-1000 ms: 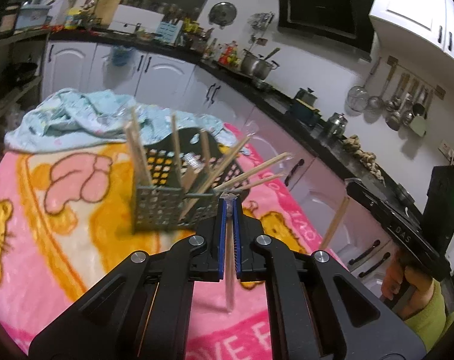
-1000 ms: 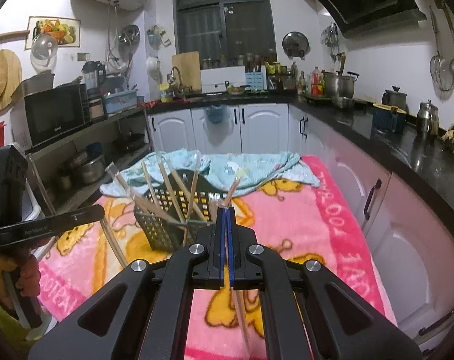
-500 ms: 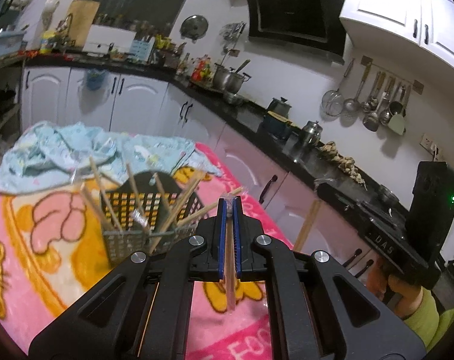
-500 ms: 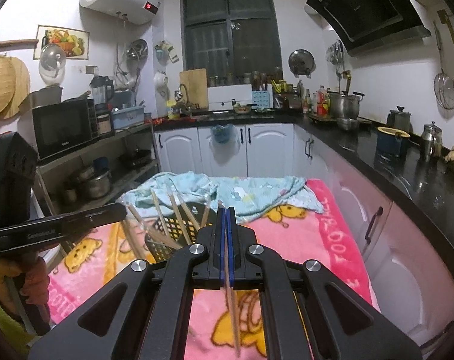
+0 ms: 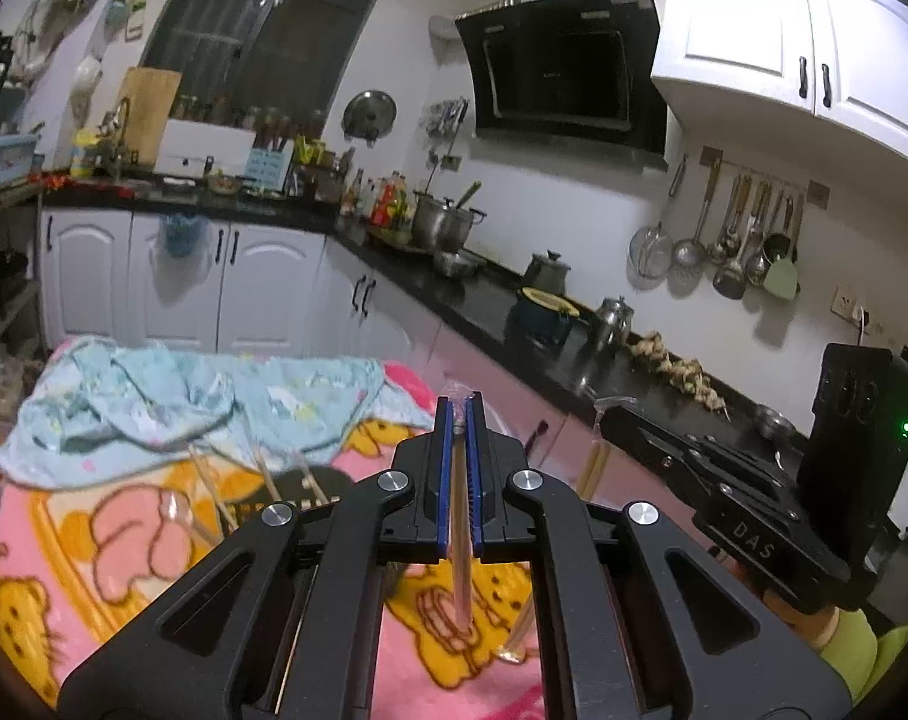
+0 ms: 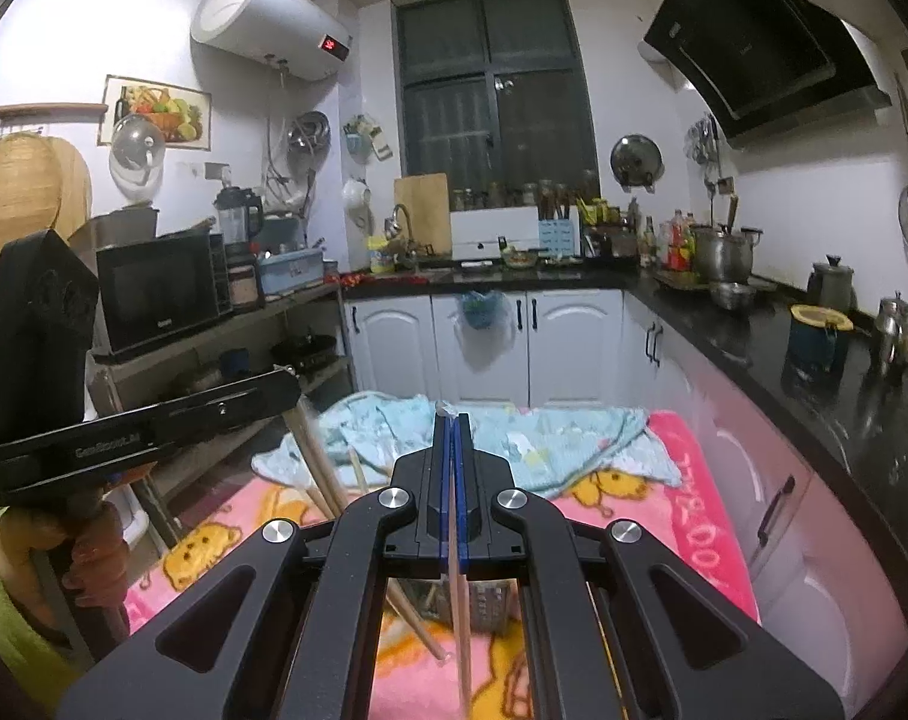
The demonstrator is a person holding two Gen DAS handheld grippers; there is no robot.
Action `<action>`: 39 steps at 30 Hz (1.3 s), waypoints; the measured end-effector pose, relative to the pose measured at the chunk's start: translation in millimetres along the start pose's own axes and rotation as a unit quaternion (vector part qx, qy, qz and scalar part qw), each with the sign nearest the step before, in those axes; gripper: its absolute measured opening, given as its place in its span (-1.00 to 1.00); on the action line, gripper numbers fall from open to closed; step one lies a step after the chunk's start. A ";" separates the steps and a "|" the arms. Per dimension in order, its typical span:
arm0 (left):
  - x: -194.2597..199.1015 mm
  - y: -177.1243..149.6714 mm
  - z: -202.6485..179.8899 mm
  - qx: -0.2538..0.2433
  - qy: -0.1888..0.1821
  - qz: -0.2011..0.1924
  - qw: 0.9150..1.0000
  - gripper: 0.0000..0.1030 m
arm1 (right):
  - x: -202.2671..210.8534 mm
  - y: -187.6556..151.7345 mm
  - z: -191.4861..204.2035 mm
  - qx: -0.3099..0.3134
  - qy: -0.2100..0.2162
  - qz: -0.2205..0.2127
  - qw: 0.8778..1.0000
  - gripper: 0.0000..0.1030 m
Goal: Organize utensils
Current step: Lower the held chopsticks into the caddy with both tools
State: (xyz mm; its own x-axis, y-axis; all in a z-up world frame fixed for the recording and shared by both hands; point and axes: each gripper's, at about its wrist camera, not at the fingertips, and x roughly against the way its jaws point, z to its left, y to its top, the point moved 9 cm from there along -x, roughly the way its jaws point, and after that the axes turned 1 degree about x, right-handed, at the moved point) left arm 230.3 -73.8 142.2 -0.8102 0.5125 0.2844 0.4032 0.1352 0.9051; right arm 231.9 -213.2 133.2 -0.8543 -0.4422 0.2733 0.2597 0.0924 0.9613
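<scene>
Gripping one thin wooden chopstick each, both tools sit above the table.

Left black two-finger gripper (image 5: pixel 458 405): blue-padded jaws pressed together on a pale wooden chopstick in clear wrap (image 5: pixel 461 564). Stick runs straight down frame centre from the jaw tips; lower end hangs free over the pink cartoon-bear blanket (image 5: pixel 45 540). Wrap tip pokes out just above the pads.

Right black two-finger gripper (image 6: pixel 452 417): jaws likewise pinched onto a bare-looking light wooden chopstick (image 6: pixel 461 630), upright in centre frame, lower end reaching toward the bottom edge, over the same blanket.

Each tool shows in the other's view: the right one at the right of the left-wrist frame with its stick hanging below the tip, the left one at the left of the right-wrist frame with its stick angling down from the tip. A hand in a yellow-green sleeve (image 6: pixel 87 552) wraps the left tool's handle at lower left.

Dark perforated plastic utensil basket (image 5: pixel 291 495): on the blanket, lower centre-left in the left view, mostly hidden behind the gripper body. Several more wooden chopsticks (image 5: pixel 261 471) stand tilted in it. In the right view it is only glimpsed through the gripper frame at bottom centre.

Crumpled light-blue cloth (image 5: pixel 171 396) lies on the blanket beyond the basket, mid-left. Black kitchen countertop (image 5: pixel 490 306) runs along the right.
</scene>
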 end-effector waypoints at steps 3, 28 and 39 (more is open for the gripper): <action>3.7 15.7 2.2 -0.005 0.006 -0.013 1.000 -0.96 | -2.6 14.0 3.1 0.003 0.004 -0.008 1.000 -0.97; 14.1 78.2 51.0 -0.030 0.096 -0.064 0.993 -0.96 | -46.0 97.3 -3.3 0.002 0.011 -0.063 0.998 -0.97; 5.6 64.9 89.3 -0.024 0.136 -0.055 0.989 -0.96 | -78.7 96.2 -10.7 0.018 -0.002 -0.069 0.997 -0.97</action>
State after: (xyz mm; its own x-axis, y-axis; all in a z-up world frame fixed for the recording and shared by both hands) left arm 289.9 13.6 174.3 -0.9350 0.2495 0.2519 0.2908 0.1333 0.9474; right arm 328.9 -179.0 203.8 -0.8828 -0.4487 0.1392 0.1242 0.0628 0.9903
